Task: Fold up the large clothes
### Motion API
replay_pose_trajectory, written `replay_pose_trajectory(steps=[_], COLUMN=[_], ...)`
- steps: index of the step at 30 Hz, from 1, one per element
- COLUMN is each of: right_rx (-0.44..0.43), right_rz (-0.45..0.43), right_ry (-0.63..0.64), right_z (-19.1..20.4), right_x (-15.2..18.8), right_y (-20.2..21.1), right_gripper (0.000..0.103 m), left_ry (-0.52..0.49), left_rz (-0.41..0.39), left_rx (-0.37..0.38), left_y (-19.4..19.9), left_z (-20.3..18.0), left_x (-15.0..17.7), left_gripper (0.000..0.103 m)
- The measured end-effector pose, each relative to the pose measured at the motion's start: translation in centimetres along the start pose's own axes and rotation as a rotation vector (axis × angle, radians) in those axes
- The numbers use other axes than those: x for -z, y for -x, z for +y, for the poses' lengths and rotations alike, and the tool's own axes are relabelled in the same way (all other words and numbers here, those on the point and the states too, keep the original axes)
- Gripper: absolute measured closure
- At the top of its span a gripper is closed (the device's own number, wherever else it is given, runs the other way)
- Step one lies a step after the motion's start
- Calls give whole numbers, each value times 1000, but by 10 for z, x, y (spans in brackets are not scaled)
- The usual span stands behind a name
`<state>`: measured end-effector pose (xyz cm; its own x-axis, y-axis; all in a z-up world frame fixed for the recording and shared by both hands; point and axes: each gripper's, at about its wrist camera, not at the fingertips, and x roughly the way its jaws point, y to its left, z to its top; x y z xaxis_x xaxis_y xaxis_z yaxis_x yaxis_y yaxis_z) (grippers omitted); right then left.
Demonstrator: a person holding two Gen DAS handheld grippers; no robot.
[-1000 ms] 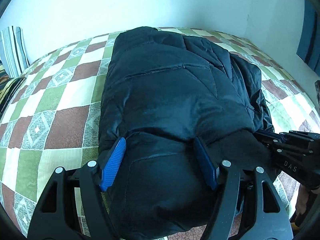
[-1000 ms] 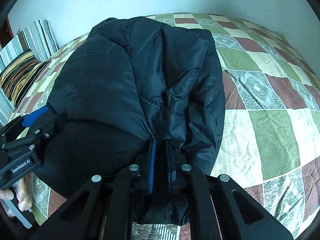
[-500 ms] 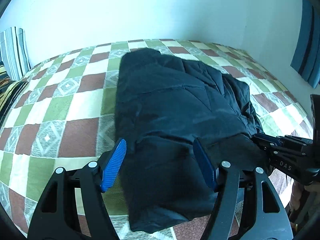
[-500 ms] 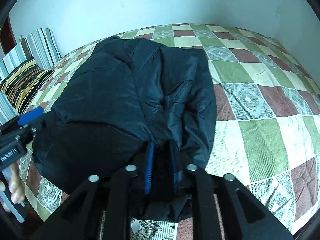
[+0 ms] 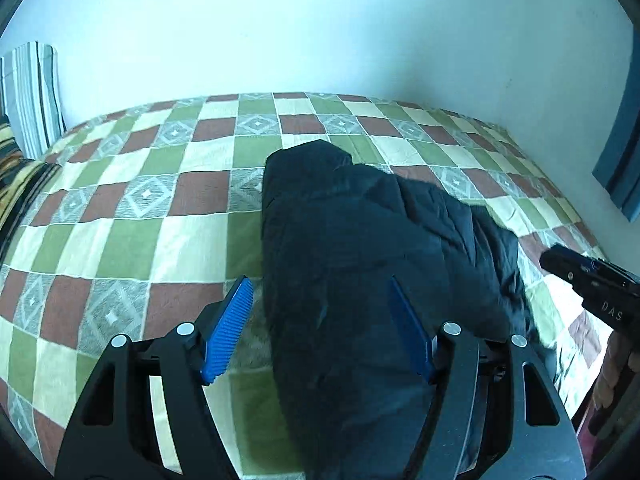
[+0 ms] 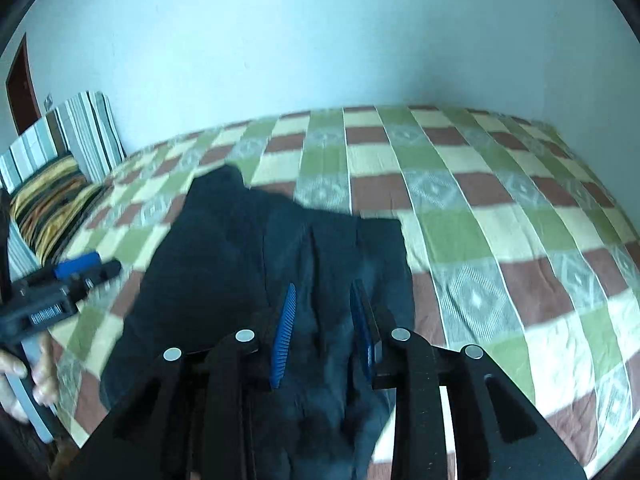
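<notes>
Dark puffer jacket (image 5: 360, 248) lay folded into a compact bundle on the bed (image 5: 160, 184), on the checked cover near the edge closest to the person. It sat flat, both sleeves tucked out of sight, no loose flap showing from either wrist view. Judged: the fold was essentially done; what remained, at most, was a tidy or a final halving, and that cannot be settled from here.

Left tool (image 5: 320, 320) stood well apart, pads clear of the fabric, the bundle showing in the gap below. Right tool (image 6: 324, 320) had just been opening; its pads stood a little apart with cloth showing between them, though not pressed, so it looked released.

Orientation: the bundle's long axis ran from the near bed edge away toward the far wall (image 5: 320, 40). The narrower rounded end pointed toward the wall, the broader end toward the person. Striped pillows (image 6: 68, 160) sat off to the left, well apart from it.
</notes>
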<state>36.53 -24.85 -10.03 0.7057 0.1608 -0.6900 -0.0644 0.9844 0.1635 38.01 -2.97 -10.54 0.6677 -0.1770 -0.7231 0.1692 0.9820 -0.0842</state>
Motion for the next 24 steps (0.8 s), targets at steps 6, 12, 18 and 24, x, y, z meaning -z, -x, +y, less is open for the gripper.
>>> replay_pose_trajectory(steps=[6,12,18,24], right_rx=[9,63,65,85], right_rz=[59,137,226,274], right_ry=[-15,-12,-25,-21], right_z=[2,-3,-11,-11], right_x=[-23,-19,-7,5], right_y=[-43,-85,-117,-139], right_gripper=[74,74,74,74], left_ry=[2,-18,-30,-49], left_rz=[77,153,192,230], left_rx=[0,-54,-76,-111], left_y=[-42,-87,-107,-121], left_z=[-11,-14,-15,-20], left_x=[-24,-23,-17,-14], left_gripper=[35,34,32,32])
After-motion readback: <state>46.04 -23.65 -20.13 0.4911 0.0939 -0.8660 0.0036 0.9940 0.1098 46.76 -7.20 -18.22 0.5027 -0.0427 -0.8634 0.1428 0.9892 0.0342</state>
